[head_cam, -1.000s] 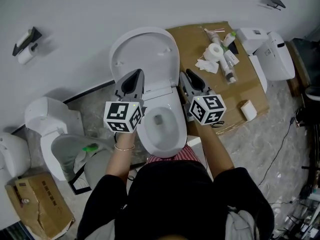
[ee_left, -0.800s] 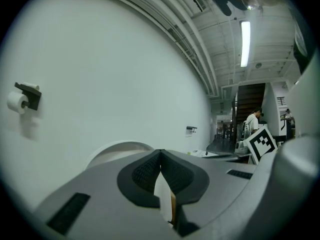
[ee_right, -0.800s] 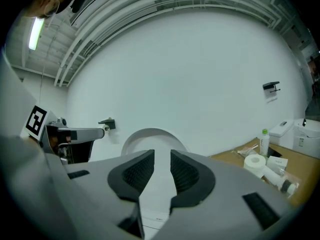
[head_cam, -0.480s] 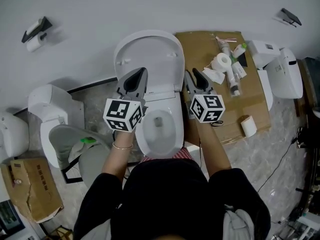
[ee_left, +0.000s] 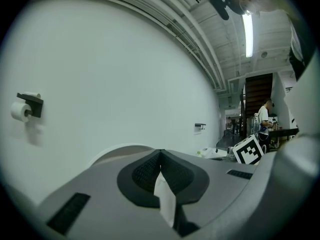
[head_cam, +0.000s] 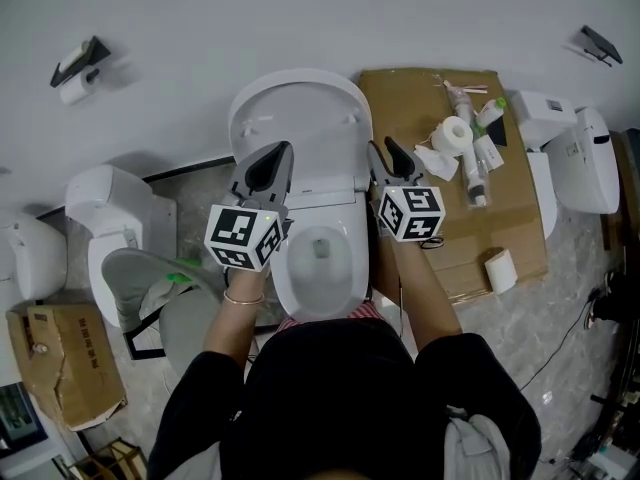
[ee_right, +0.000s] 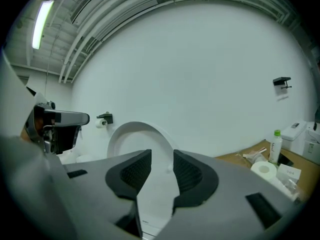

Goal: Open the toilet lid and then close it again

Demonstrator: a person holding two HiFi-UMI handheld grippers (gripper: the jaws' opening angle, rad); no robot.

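Observation:
The white toilet's lid (head_cam: pixel 300 118) stands raised against the wall, and the bowl (head_cam: pixel 318 253) lies open below it. My left gripper (head_cam: pixel 268 158) hovers over the toilet's left side, apart from the lid; its pads meet, shut on nothing (ee_left: pixel 160 156). To the right of the seat hinge is my right gripper (head_cam: pixel 383 151). It is open and has just been opening, with nothing between the pads (ee_right: pixel 162 166). The upright lid (ee_right: pixel 142 139) shows beyond that gap, some way off.
A flat cardboard sheet (head_cam: pixel 440 218) right of the toilet carries a toilet roll (head_cam: pixel 455 133) and bottles. A second toilet (head_cam: pixel 120 228) and a cardboard box (head_cam: pixel 60 358) stand at the left. A roll holder (head_cam: pixel 75 73) hangs on the wall, and a white unit (head_cam: pixel 580 158) sits far right.
The right gripper's jaws have spread apart and it has drifted slightly toward the toilet and lower. The lid stays raised, and the left gripper has shifted only slightly.

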